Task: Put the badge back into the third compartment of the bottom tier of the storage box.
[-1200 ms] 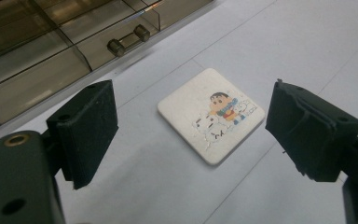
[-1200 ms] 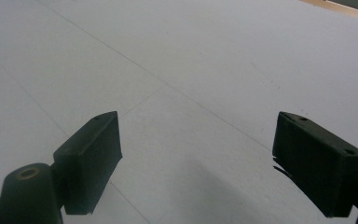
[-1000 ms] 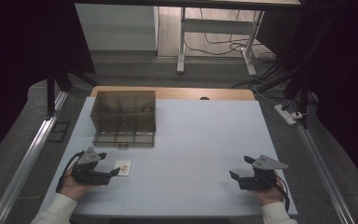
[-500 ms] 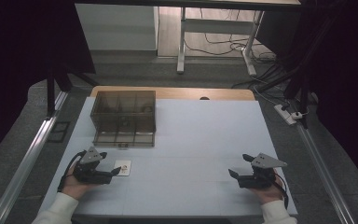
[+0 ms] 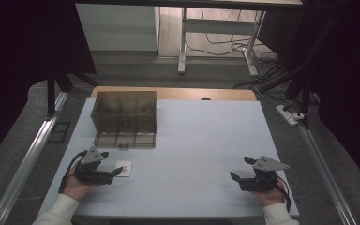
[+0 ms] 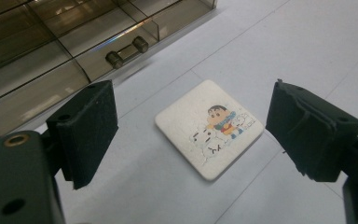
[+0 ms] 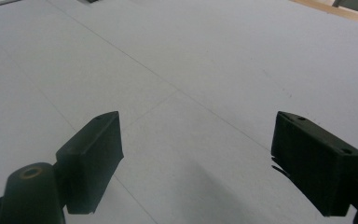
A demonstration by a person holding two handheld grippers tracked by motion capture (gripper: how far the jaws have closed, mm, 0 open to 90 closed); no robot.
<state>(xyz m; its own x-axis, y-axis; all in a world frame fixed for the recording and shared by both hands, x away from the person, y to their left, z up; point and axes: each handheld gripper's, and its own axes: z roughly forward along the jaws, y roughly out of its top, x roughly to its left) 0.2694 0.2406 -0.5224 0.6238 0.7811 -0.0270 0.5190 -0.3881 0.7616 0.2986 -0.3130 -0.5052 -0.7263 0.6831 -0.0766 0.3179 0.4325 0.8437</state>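
A small white square coaster (image 6: 209,127) with a cartoon print lies flat on the pale table, also seen near the front left in the high view (image 5: 123,168). My left gripper (image 5: 111,163) is open just left of it, its two jaws wide on either side of the coaster in the left gripper view (image 6: 191,135), not touching it. My right gripper (image 5: 241,169) rests open at the front right with nothing between its jaws (image 7: 196,154). A smoky clear drawer box (image 5: 125,117) stands at the back left with its bottom drawer (image 6: 51,70) pulled out.
The drawer's handle (image 6: 127,51) points toward the coaster. The table's wooden far edge (image 5: 178,93) lies behind the box. A metal rail (image 5: 28,159) runs along the left side and another (image 5: 316,154) along the right. A power strip (image 5: 288,115) lies on the floor at the right.
Both grippers have stayed almost still; the left one has shifted slightly toward the coaster. Nothing was picked up or let go.
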